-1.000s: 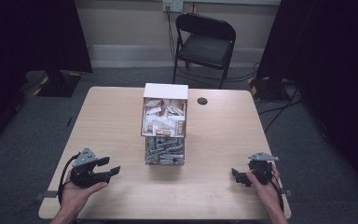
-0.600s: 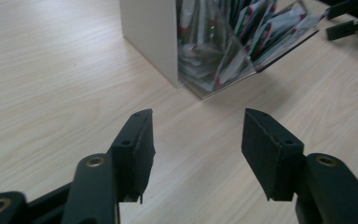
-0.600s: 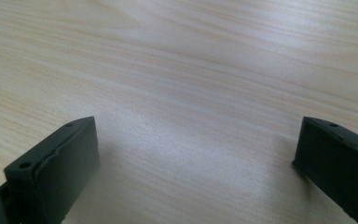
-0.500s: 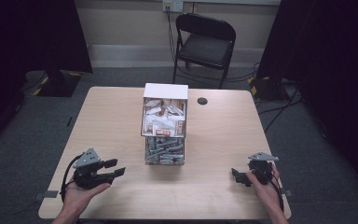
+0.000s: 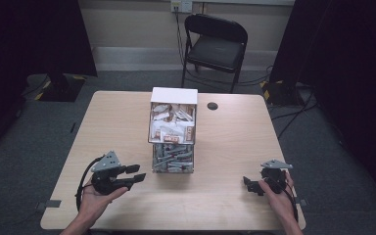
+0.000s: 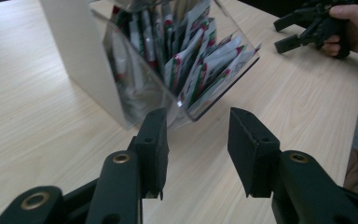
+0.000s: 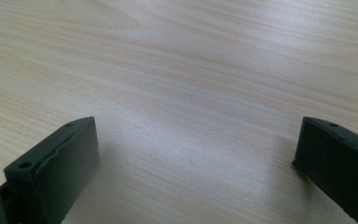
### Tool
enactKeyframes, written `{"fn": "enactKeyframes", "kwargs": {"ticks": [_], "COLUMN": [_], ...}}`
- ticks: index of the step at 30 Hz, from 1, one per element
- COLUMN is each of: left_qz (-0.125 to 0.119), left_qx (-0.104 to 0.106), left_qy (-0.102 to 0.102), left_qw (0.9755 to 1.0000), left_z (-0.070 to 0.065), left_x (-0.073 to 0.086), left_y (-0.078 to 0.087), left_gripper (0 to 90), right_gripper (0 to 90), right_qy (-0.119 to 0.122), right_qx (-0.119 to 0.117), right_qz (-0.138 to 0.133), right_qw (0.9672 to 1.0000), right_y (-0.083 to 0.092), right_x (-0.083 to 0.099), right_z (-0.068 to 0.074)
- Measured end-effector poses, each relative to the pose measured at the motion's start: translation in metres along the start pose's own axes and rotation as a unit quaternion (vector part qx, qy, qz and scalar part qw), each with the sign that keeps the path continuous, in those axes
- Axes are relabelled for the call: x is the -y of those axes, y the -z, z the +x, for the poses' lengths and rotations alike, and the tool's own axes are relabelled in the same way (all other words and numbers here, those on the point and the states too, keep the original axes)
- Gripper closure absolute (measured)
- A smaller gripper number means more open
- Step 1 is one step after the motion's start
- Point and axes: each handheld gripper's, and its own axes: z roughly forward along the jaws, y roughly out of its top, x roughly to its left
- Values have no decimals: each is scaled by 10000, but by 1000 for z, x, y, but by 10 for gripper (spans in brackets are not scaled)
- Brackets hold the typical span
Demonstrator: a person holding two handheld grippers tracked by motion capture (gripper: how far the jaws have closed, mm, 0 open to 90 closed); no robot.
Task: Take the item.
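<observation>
Wooden table (image 5: pixel 107 127), clear box (image 5: pixel 173 132) full of sachets (image 6: pixel 205 70), left hand-held gripper (image 5: pixel 138 174) half-open, empty

Black claws (image 5: pixel 137 172), grey three-cornered plates (image 5: pixel 106 160)

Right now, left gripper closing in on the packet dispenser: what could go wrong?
1. The left gripper, whose jaws have just been closing with nothing between them, points at the clear dispenser; it may strike the front lip instead of a packet.
2. A push on that lip might slide or tip the dispenser, since the right gripper sits far off, open over bare table, not bracing it.
3. The packets are tightly packed, so several may come out together.
</observation>
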Motion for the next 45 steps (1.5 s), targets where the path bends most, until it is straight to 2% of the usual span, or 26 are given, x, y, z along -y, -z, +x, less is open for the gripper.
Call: {"fn": "enactKeyframes", "kwargs": {"ticks": [5,8,10,11,16,17,22,25,32,33,34,37,39,42,45], "left_qz": [-180,-37,-2,7,-51,-58,-109,-86,-39,22,14,88,146,208,216], "left_qx": [76,66,195,207,332,385,435,406,406,433,372,457,524,508,497], "left_qy": [-50,-55,-24,-103,-72,0,33,26,-26,-74,-97,-193,-211,-299,-299], "left_qw": [9998,10000,9998,9997,9994,9992,9990,9991,9992,9990,9993,9987,9983,9980,9981], "left_z": [-4,-5,-6,-8,-12,-14,-18,-21,-21,-21,-21,-21,-21,-21,-20], "left_x": [-7,-10,-12,-14,-20,-22,-26,-31,-35,-35,-35,-36,-35,-35,-34], "left_y": [-7,-12,-16,-18,-24,-28,-35,-42,-54,-58,-60,-65,-68,-72,-76], "left_gripper": [603,603,602,603,597,583,527,523,586,611,619,668,682,705,710], "right_gripper": [0,0,0,0,0,0,0,0,0,0,0,0,0,0,0], "right_qy": [0,0,-1,0,1,0,-1,1,0,2,-1,0,0,3,3], "right_qx": [1,1,0,0,1,1,1,1,0,1,1,0,1,-2,-2], "right_qz": [0,0,1,0,0,0,1,-1,0,0,1,0,0,0,0], "right_qw": [10000,10000,10000,10000,10000,10000,10000,10000,10000,10000,10000,10000,10000,10000,10000], "right_y": [0,0,0,0,0,0,0,0,0,0,0,0,0,0,0], "right_x": [0,0,0,0,0,0,0,0,0,0,0,0,0,0,0], "right_z": [0,0,0,0,0,0,0,0,0,0,0,0,0,0,0]}}
